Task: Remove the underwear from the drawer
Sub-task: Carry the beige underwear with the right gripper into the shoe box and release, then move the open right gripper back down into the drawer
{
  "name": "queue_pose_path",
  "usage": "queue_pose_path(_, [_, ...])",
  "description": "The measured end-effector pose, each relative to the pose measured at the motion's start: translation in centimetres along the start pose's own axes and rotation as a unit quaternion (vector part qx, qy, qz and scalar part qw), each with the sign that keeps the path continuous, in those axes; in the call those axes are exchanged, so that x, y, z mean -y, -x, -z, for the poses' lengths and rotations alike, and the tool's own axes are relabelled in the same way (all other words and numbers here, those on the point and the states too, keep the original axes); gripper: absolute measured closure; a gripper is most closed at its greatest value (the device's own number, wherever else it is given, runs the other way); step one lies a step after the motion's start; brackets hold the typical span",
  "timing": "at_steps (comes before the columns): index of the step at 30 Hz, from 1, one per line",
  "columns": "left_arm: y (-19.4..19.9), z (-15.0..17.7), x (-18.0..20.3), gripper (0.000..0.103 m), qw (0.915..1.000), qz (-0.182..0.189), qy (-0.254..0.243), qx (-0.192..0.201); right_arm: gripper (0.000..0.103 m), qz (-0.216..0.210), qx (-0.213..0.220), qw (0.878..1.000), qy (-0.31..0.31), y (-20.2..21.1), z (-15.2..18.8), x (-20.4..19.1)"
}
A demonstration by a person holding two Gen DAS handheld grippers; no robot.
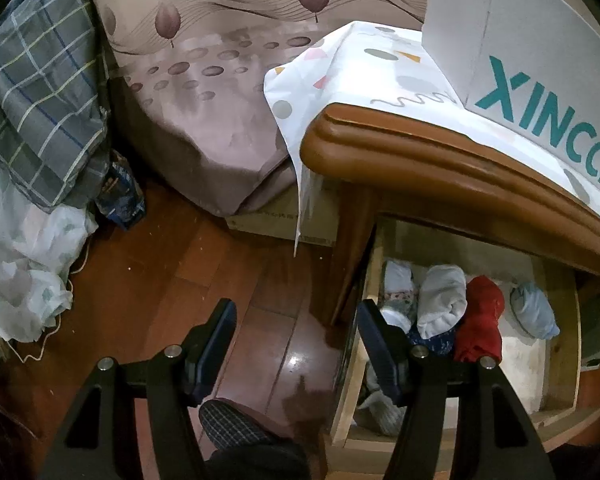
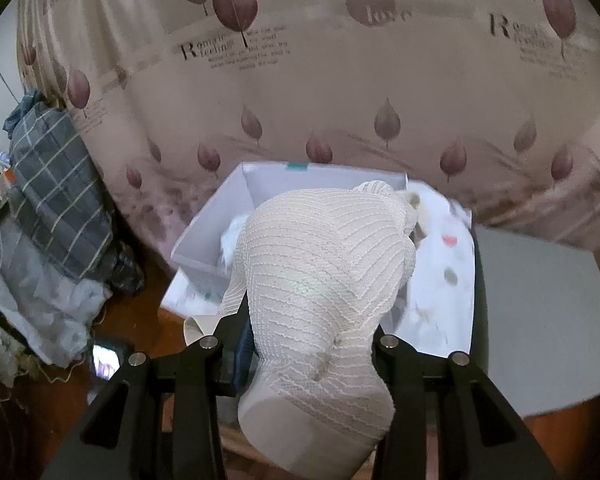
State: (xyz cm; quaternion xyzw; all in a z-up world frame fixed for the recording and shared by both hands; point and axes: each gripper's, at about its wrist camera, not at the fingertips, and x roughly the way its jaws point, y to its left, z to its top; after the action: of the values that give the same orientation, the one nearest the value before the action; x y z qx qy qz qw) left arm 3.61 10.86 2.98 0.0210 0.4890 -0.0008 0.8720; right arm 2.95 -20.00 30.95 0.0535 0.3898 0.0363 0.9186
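Note:
In the left wrist view, the open wooden drawer (image 1: pixel 562 412) of a nightstand holds several rolled underwear: a white roll (image 1: pixel 442 300), a red one (image 1: pixel 482 320), a light blue one (image 1: pixel 534 310). My left gripper (image 1: pixel 296 348) is open and empty, hanging over the floor just left of the drawer's left edge. In the right wrist view, my right gripper (image 2: pixel 308 344) is shut on a cream ribbed piece of underwear (image 2: pixel 324 276), held above an open white box (image 2: pixel 208 236) that has white cloth inside.
The white box labelled XINCCI (image 1: pixel 540 64) stands on the nightstand top (image 1: pixel 420 160) over a patterned cloth. A bed with leaf-print cover (image 1: pixel 220 80) lies behind. Plaid bedding (image 1: pixel 44 92) and bags pile up at the left. A slippered foot (image 1: pixel 232 424) is on the wooden floor.

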Motion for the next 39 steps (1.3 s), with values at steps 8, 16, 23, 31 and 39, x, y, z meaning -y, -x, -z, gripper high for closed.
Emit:
queue_pose_path(8, [-0.3,0.1,-0.2,0.039,1.0000,0.001,0.007,-0.005,0.067,0.016,-0.020,1.000,-0.014,-7.5,-4.2,0.1])
queue_pose_path(16, [-0.4,0.0,0.0,0.039,1.0000,0.006,0.000,-0.008,0.067,0.033,-0.041,0.998,-0.030,-14.8,-6.4,0.4])
queue_pose_path(23, [-0.6,0.0,0.3,0.039,0.9999,0.008,-0.005,-0.011,0.065,0.042,-0.066,0.996,-0.036,-19.0,-6.6,0.4])
queue_pose_path(31, [-0.8,0.1,0.9,0.039,0.9998,0.005,-0.014,-0.014,0.047,0.044,-0.095,0.993,-0.048,-20.7,-4.8,1.0])
queue_pose_path(39, [-1.1,0.3,1.4,0.039,0.9995,0.002,-0.026,-0.019,0.038,0.045,-0.078,0.996,-0.026,-18.2,-4.7,0.1])
